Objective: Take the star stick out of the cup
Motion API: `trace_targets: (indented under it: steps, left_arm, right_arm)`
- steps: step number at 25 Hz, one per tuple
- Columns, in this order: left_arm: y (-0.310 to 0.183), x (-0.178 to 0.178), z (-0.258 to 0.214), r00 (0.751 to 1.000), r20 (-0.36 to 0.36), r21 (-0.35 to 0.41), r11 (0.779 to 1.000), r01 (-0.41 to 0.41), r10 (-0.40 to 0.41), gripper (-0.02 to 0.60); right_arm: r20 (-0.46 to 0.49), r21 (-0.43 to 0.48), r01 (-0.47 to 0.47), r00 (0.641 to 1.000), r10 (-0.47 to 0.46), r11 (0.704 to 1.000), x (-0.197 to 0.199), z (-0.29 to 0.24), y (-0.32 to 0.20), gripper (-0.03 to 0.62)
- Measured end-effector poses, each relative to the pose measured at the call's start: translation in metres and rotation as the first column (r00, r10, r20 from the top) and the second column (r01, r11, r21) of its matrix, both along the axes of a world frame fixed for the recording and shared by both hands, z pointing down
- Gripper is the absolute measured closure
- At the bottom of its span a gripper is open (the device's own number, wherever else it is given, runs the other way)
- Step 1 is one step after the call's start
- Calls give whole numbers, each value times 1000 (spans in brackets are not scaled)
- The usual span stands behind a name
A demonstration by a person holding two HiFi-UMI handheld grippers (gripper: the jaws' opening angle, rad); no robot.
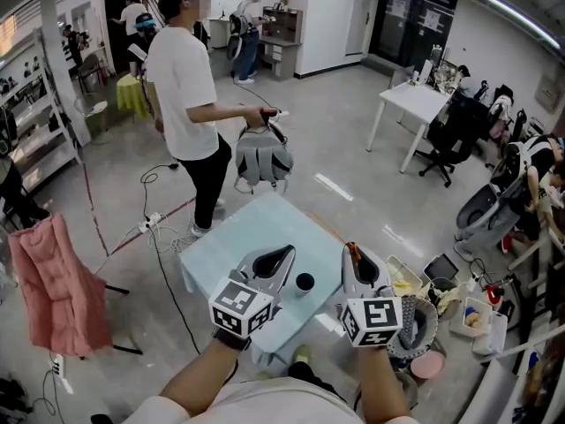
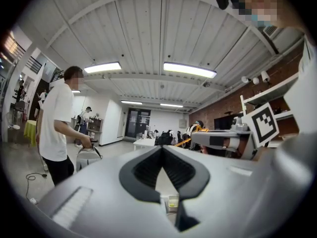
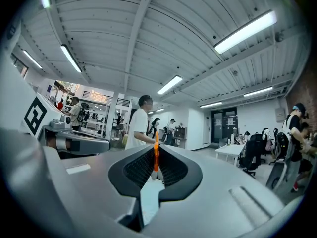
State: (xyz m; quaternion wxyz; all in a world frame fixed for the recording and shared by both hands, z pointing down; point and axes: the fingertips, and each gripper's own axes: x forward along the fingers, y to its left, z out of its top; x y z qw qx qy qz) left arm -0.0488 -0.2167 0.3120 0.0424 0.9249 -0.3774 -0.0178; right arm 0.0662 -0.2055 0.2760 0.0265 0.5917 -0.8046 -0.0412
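Observation:
A thin orange star stick (image 3: pixel 156 151) stands upright between the pads of my right gripper (image 3: pixel 156 148), which is shut on it. In the head view the same stick (image 1: pixel 354 253) shows at the right gripper's (image 1: pixel 352 249) tip, over the right edge of the light blue table (image 1: pixel 231 237). The dark cup (image 1: pixel 304 283) stands on the table between the two grippers, below the stick and apart from it. My left gripper (image 1: pixel 284 253) (image 2: pixel 162 148) hangs over the table left of the cup, its jaws meeting at the tip with nothing between them.
A person in a white shirt (image 1: pixel 184 87) stands beyond the table holding a grey bag (image 1: pixel 263 159). A pink coat (image 1: pixel 53 281) hangs at the left. Baskets and clutter (image 1: pixel 424 316) lie on the floor right of the table. A white desk (image 1: pixel 415 102) and office chairs stand farther back.

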Motion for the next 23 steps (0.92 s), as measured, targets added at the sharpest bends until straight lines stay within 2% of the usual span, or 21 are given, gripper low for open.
trace_targets:
  steps: [23]
  left_arm:
    - [0, 1, -11, 1000, -4, 25, 1000, 17, -17, 577]
  right_arm:
    - [-3, 15, 18, 1000, -18, 1000, -1, -4, 5, 563]
